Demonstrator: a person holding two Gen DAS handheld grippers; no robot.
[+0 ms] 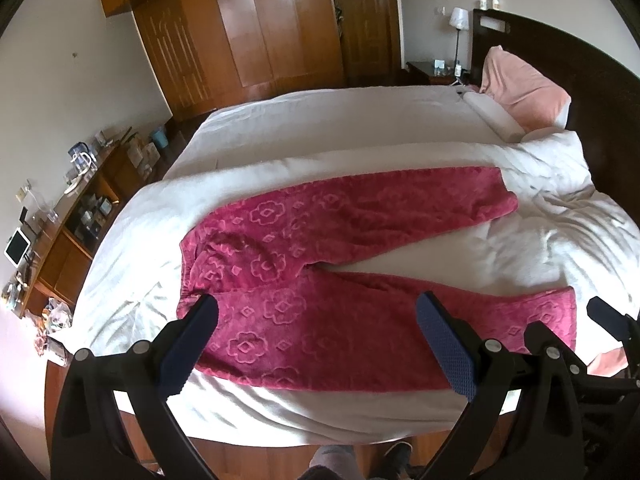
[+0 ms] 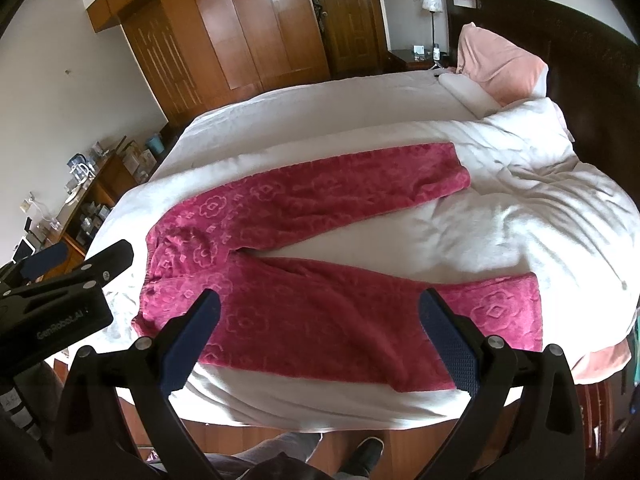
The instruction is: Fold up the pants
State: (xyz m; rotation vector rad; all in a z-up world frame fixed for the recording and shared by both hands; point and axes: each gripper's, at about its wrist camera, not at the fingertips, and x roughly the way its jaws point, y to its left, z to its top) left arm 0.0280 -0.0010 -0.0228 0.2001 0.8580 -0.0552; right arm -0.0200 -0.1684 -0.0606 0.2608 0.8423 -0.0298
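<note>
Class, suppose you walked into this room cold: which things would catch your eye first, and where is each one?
First the pink pants, spread flat across the white bed, waistband to the left and both legs running right. Next the two grippers, left and right, jaws wide open above the near leg. Behind stands the brown wardrobe, and a pink pillow leans on the headboard.

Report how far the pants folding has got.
Done: the red pants lie spread flat on the white bed, legs apart in a V, waistband to the left. In hand: nothing; the left gripper and the right gripper both hover open above the near leg. Left: every fold, starting with laying one leg over the other.
</note>
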